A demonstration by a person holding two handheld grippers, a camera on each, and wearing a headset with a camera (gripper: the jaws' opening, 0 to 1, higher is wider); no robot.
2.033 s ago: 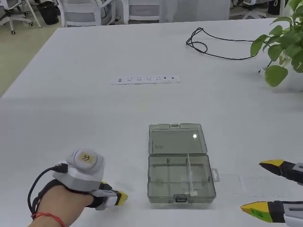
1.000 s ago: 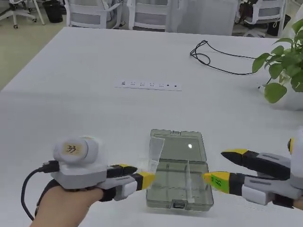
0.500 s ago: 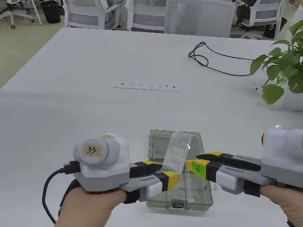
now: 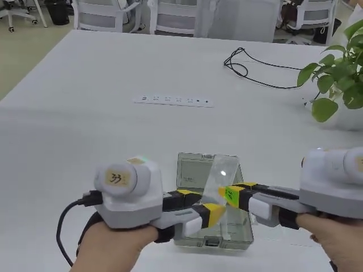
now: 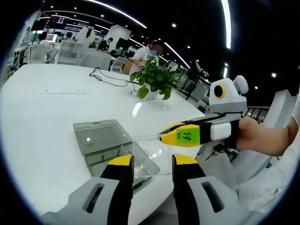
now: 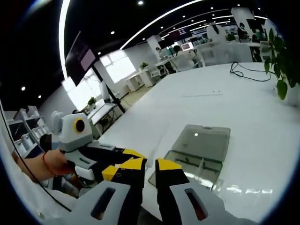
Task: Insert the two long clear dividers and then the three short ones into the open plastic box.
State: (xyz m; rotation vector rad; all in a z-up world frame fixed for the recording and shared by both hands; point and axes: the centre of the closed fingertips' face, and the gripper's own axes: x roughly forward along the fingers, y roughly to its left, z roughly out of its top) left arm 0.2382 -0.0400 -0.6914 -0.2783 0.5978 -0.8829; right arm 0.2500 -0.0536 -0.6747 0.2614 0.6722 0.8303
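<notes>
Clear divider (image 4: 220, 177) on end over open box (image 4: 194, 170), leaning slightly, lower edge held by left gripper (image 4: 202, 204), jaws part-open, right gripper (image 4: 240, 191) level beside it, jaws nearly closed.

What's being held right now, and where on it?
A clear divider, above the open box: the right hand-held gripper pinches one edge. The left hand-held gripper has its jaws flanking the lower edge; its grip cannot be told.

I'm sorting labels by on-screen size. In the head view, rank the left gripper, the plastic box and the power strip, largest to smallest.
1. left gripper, though it is nearest the camera, which inflates it.
2. plastic box, partly covered.
3. power strip.
</notes>
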